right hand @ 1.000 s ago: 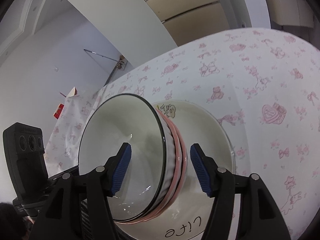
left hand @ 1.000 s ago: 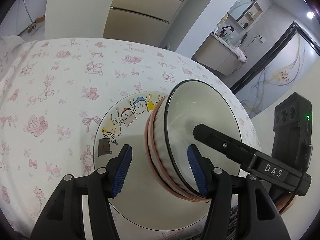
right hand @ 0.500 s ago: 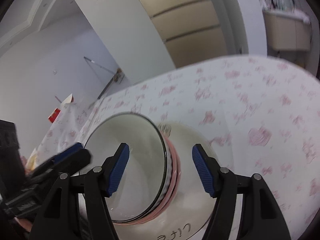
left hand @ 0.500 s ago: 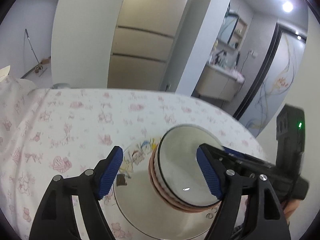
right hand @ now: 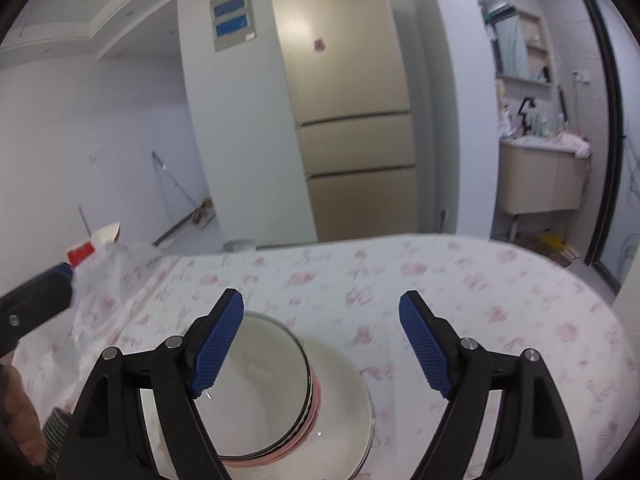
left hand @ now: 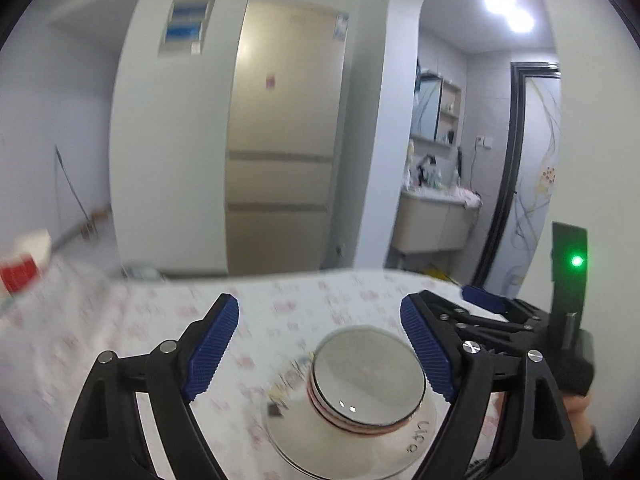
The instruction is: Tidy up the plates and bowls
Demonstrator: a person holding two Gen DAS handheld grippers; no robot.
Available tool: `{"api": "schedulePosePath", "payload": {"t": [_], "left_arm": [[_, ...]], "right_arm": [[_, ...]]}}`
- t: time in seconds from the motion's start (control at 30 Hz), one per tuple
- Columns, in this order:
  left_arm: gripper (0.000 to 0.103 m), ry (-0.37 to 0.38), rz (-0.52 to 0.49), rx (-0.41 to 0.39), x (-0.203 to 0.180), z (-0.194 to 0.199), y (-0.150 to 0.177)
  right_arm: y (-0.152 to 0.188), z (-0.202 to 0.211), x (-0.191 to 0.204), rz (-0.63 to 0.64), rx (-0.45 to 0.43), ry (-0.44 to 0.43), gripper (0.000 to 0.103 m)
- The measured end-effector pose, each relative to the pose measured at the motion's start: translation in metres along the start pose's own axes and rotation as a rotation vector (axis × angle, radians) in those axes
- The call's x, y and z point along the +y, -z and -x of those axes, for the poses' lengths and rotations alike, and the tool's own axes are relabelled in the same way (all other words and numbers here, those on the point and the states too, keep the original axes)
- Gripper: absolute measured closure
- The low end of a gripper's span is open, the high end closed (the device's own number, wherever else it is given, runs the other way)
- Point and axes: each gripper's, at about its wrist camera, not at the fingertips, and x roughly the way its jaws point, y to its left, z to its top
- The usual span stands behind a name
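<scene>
Left wrist view: your left tongs (left hand: 320,354) are opening, empty, above stacked bowls (left hand: 366,386) on the plate (left hand: 360,454); your right tongs (right hand: 321,344) are opening too, empty.

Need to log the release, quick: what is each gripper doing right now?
Left gripper: jaws opening, holding nothing; bowls sit on the plate.
Right gripper: jaws opening, holding nothing.

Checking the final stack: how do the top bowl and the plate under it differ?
The top bowl is deep with a dark rim; the plate is shallow, wider, and carries printed lettering. The bowl sits nested in a pink bowl; the plate lies directly on the floral tablecloth. Both are white, round, and free of either tool.
</scene>
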Motion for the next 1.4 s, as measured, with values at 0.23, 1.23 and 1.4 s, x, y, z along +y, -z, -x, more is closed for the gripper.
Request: {"api": "schedulePosePath", "payload": {"t": [0.23,1.23,1.4], "left_arm": [[0.016,-0.048,-0.047,-0.139,-0.023,0.065,-0.009],[0.0,-0.259,-0.112,-0.342,0.003,0.098,0.115],[0.0,-0.228,-0.094,-0.32,0.009,0.089,0.118]], "right_arm": [[-0.027,0.067,0.008,0.021,-0.167,0.022,0.016],[0.073,0.119,0.035,0.096,-0.405,0.073,0.0],[0.085,0.111,0.04,0.128,-0.396,0.057,0.0]]}}
